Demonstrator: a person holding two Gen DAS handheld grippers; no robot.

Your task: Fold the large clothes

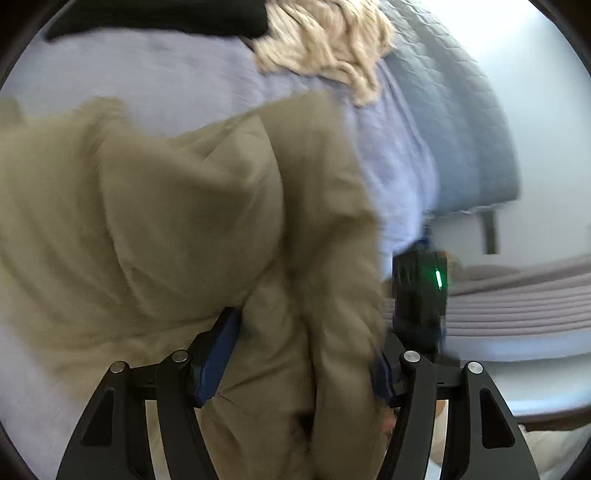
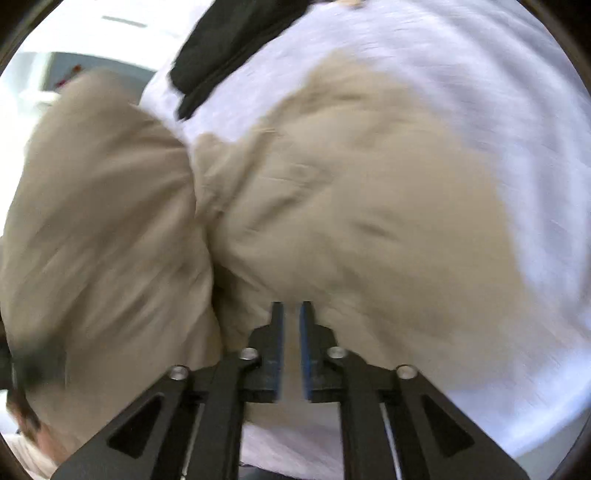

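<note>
left wrist: I'm looking down along the left gripper (image 1: 299, 354), very close over the khaki garment (image 1: 177, 221) | right wrist: I'm facing steeply down, right gripper (image 2: 291, 332) close above it | shared: garment, pale sheet (image 1: 166, 74)

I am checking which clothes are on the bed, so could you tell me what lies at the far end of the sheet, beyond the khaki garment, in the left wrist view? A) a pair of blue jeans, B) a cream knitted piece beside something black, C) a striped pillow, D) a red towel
B: a cream knitted piece lies beside a black garment beyond the khaki garment.
</note>
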